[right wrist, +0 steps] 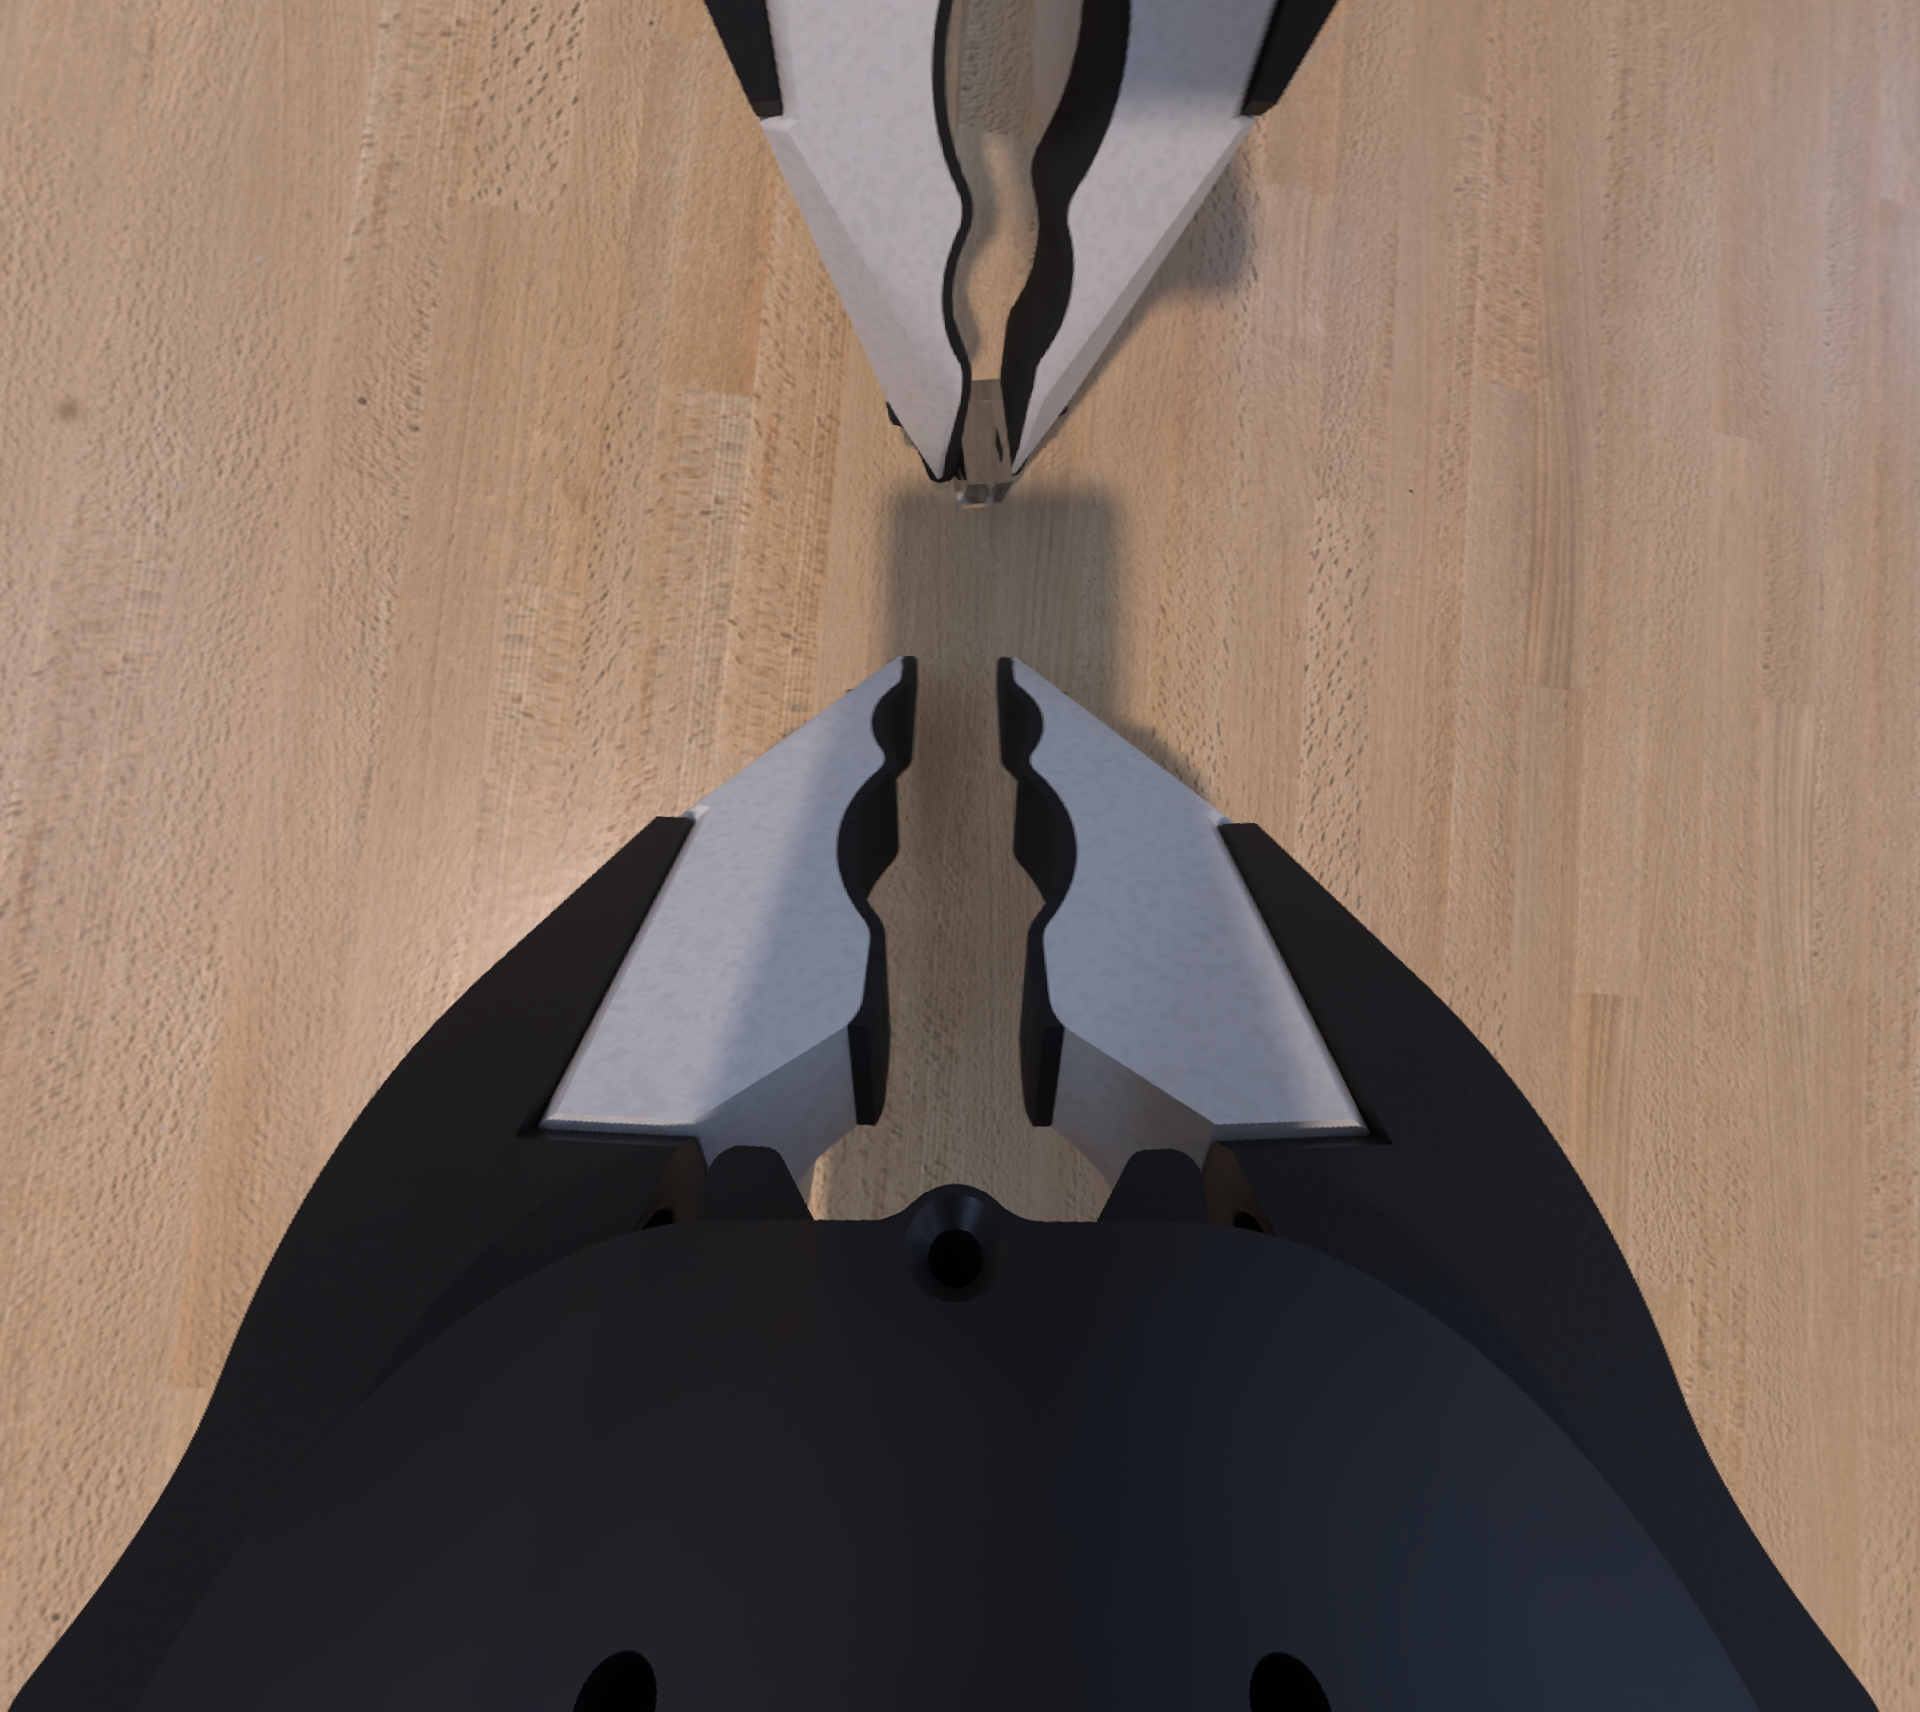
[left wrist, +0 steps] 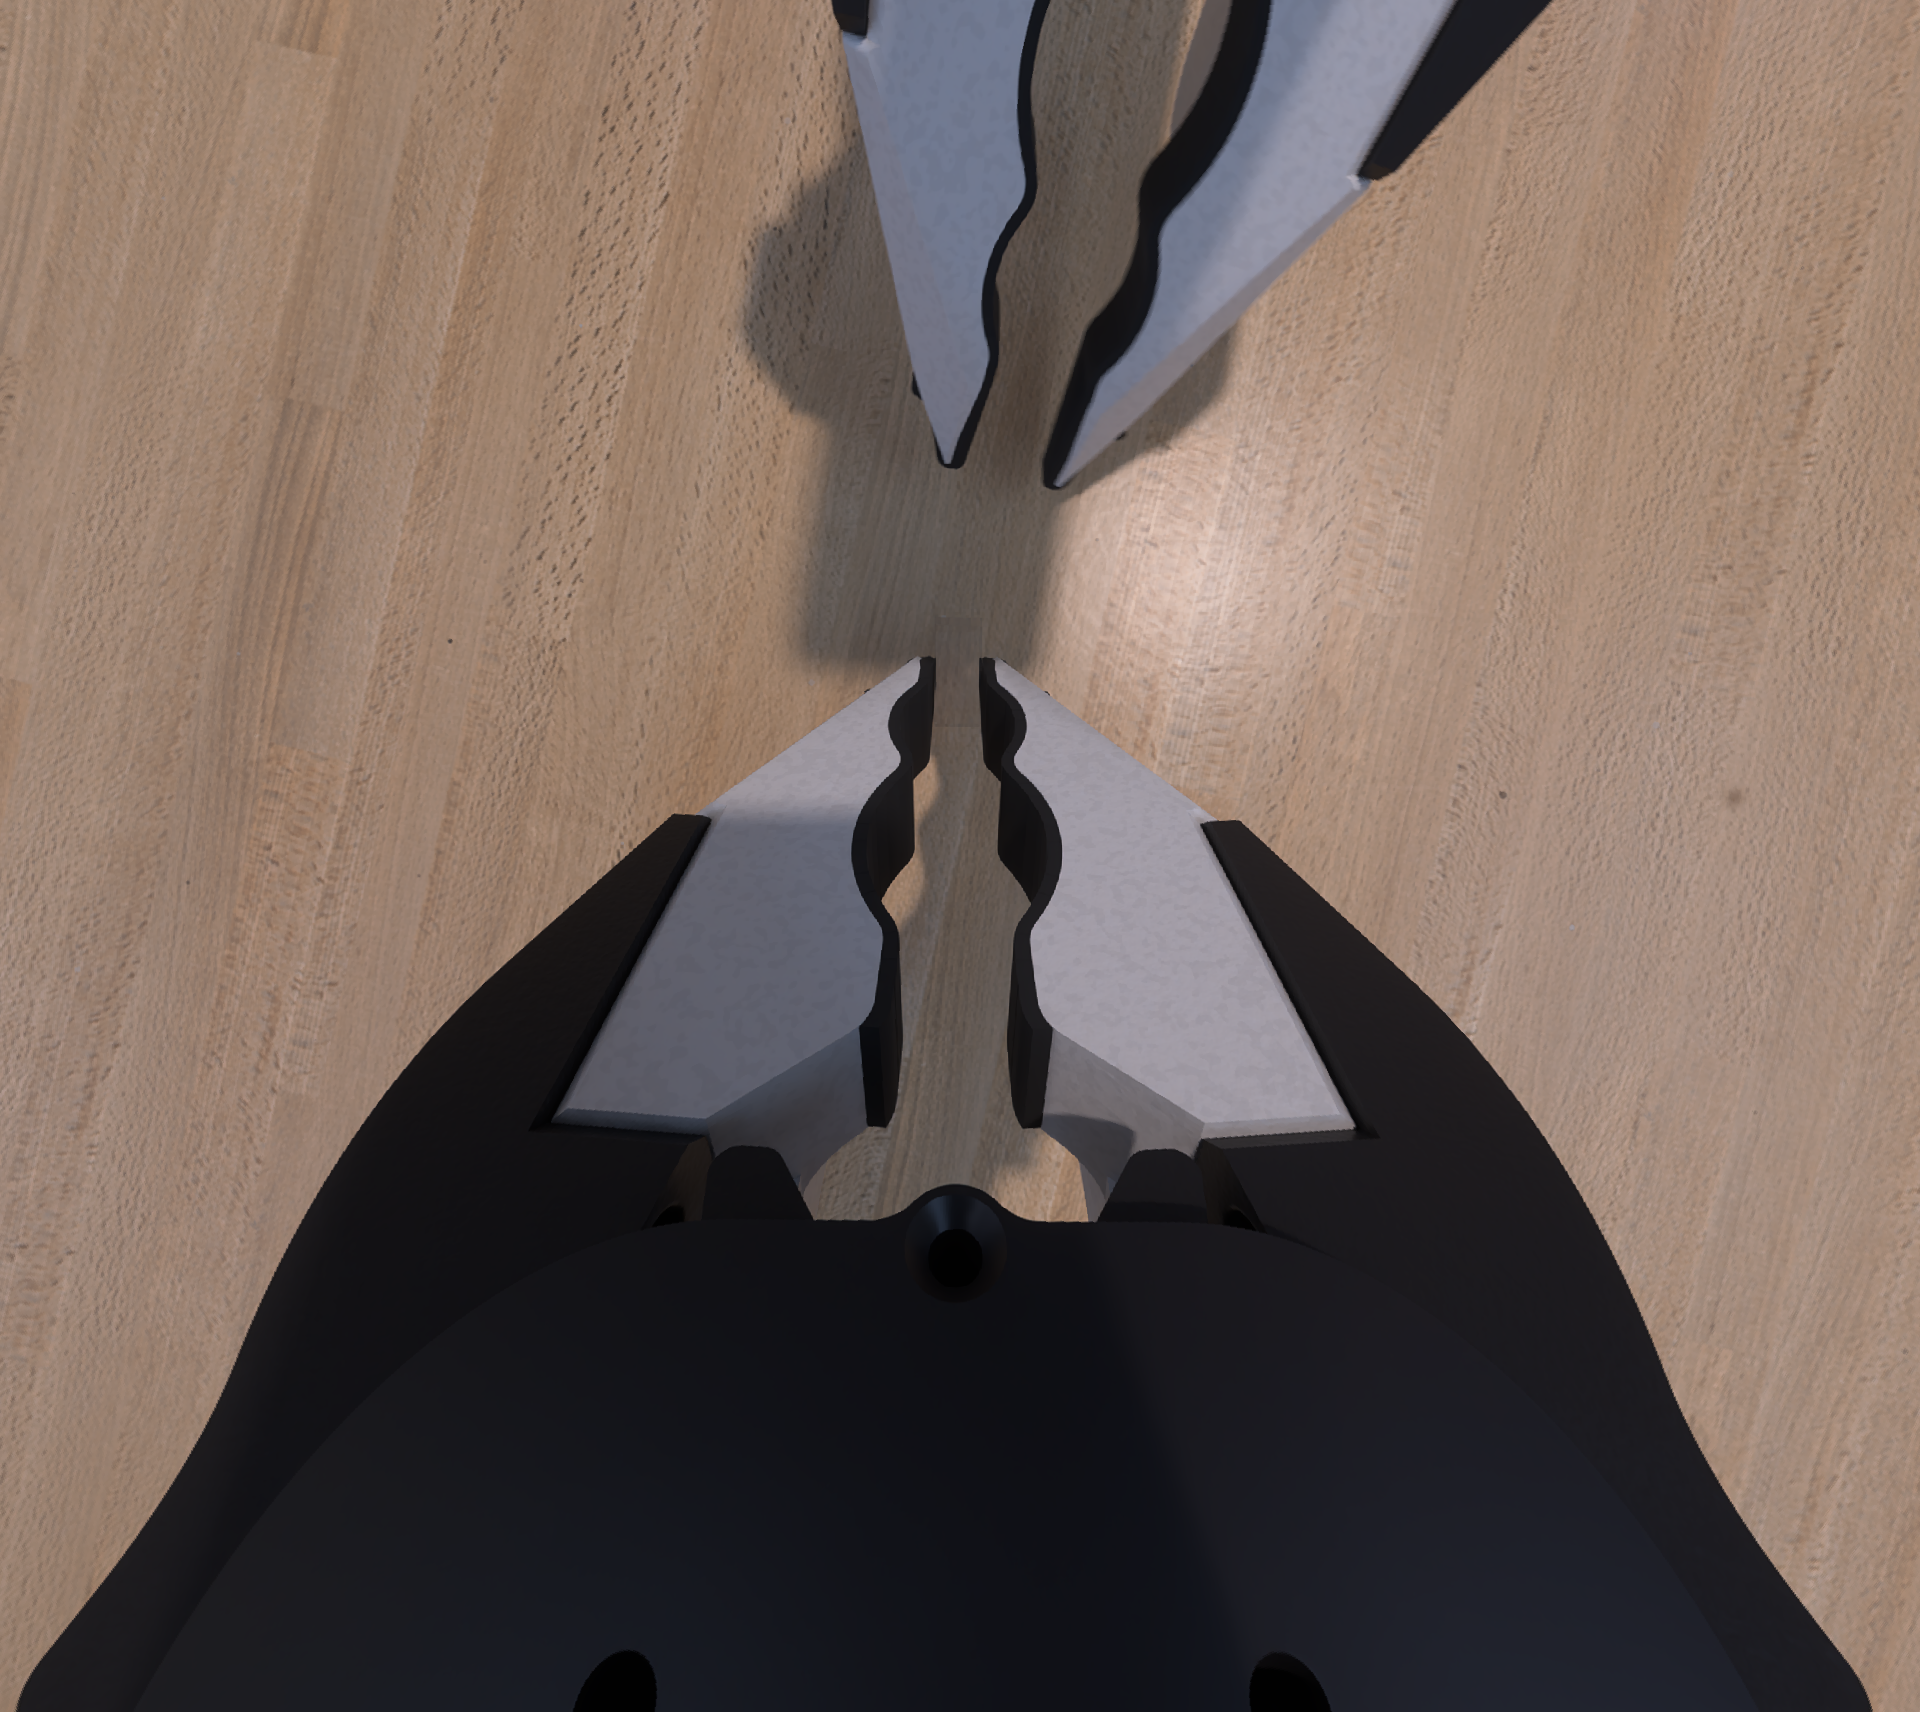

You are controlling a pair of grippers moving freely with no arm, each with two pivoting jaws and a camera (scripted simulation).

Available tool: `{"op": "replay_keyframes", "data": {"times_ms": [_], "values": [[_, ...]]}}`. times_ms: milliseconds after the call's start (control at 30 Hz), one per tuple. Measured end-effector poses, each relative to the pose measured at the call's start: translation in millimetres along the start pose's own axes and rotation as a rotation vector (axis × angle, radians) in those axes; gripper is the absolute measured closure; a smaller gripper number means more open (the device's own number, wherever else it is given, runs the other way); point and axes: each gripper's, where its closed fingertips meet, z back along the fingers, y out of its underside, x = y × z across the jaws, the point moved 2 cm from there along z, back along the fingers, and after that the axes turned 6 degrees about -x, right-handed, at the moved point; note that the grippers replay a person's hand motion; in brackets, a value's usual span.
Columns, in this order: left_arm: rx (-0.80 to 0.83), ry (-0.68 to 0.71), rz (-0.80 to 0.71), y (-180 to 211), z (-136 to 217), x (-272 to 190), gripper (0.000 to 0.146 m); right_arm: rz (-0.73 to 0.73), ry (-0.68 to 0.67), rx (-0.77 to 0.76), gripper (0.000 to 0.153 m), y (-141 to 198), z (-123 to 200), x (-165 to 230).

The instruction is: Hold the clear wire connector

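The clear wire connector [right wrist: 983, 457] is a small see-through block pinched between the fingertips of my left gripper [right wrist: 977, 473], which comes in from the top of the right wrist view. In the left wrist view the connector [left wrist: 956, 639] shows only faintly, sticking out just past the narrow gap of my left gripper [left wrist: 956, 670]. My right gripper [right wrist: 956, 670] is open and empty, tip to tip with the left one and a short way from the connector. It also shows at the top of the left wrist view [left wrist: 1003, 473], with its jaws apart.
A light wooden tabletop [left wrist: 416, 519] lies beneath both grippers, which cast shadows on it. No other objects are in view.
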Motion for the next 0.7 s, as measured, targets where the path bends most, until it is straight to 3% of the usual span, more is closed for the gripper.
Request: {"op": "replay_keyframes", "data": {"times_ms": [100,367,500,700], "values": [[-0.001,0.001,-0.002,0.1,-0.1,-0.1,0.138,-0.011,0.009,-0.015,0.152,-0.2,2.5,-1.8],[0.002,0.012,-0.011,-0.8,-1.0,-2.0,0.138,-0.018,0.010,0.000,0.144,-2.1,-3.5,4.3],[0.008,0.017,-0.017,-1.1,-1.2,-2.9,0.138,-0.016,0.028,-0.004,0.152,-2.4,-6.3,3.5],[0.018,0.027,-0.025,-1.1,-1.3,-3.9,0.138,-0.022,0.031,0.009,0.153,-0.9,-4.9,2.0]]}}
